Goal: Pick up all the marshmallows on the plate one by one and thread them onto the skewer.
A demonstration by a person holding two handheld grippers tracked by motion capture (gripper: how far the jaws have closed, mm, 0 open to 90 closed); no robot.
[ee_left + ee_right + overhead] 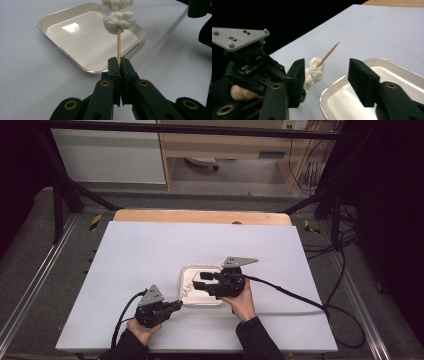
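Observation:
My left gripper (119, 61) is shut on the lower end of a thin wooden skewer (119, 42), which carries two soft white pieces (119, 21) near its top. The skewer leans over a shallow cream tray (82, 40) with a silver rim. In the high view the left gripper (177, 306) sits at the tray's (200, 303) near left corner. My right gripper (199, 281) hovers over the tray, pointing left. In the right gripper view its jaws (327, 68) stand wide apart and touch nothing. The skewer's bare tip (329, 53) and the white pieces (313, 72) lie beyond them.
The tray (324, 100) holds nothing and lies on a white table top (150, 250). A wooden edge (200, 216) runs along the table's far side. Black cables (295, 295) trail off to the right and at the near left. The left gripper's grey plate (237, 37) stands close beside my right jaws.

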